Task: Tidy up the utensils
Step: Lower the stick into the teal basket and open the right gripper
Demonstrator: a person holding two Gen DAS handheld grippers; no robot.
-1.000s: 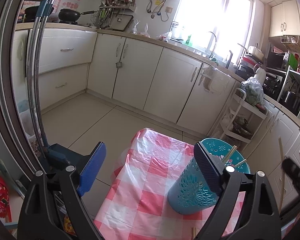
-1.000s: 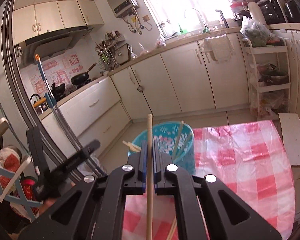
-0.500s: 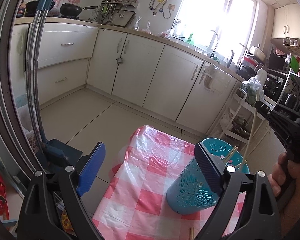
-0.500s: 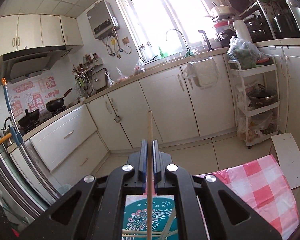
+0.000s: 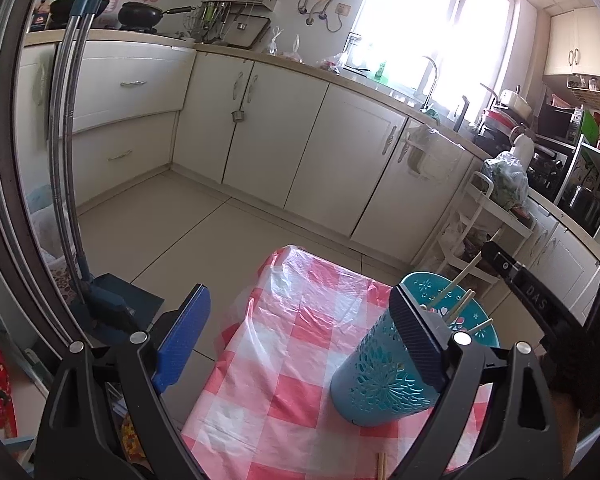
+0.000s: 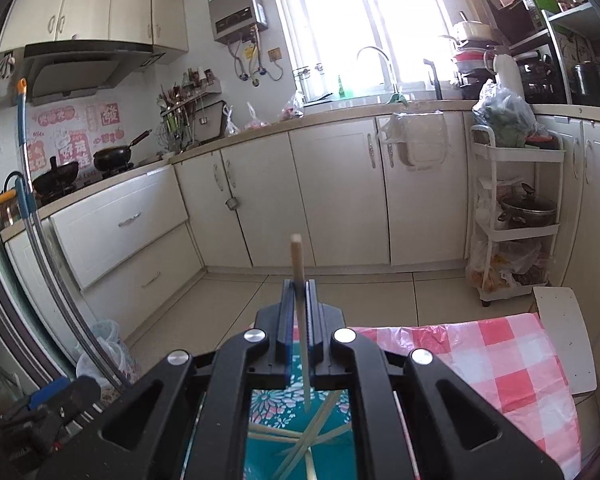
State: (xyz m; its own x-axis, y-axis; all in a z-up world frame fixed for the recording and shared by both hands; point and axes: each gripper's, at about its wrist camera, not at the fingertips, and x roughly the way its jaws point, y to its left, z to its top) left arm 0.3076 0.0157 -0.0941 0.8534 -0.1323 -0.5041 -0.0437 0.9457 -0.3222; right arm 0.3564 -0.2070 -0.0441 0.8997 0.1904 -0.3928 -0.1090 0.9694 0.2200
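The right gripper (image 6: 299, 312) pinches a single pale wooden chopstick (image 6: 298, 280) between its closed blue pads, the stick's lower tip hanging over the open mouth of the teal perforated plastic utensil holder (image 5: 384, 376), where several other chopsticks (image 6: 316, 432) already lie crossed. If released from this height, the stick could catch on them, bounce off the rim and roll onto the red-and-white checked tablecloth (image 5: 300, 344). The left gripper (image 5: 300, 340) stands wide open, holding nothing (its dark finger sits in front of the holder, contact unclear), so a knock could tip the holder.

teal floral holder (image 5: 384, 376) | red-white checked tablecloth (image 5: 300, 344) | pale wooden chopstick (image 6: 298, 268) | cream cabinets (image 5: 352, 160)
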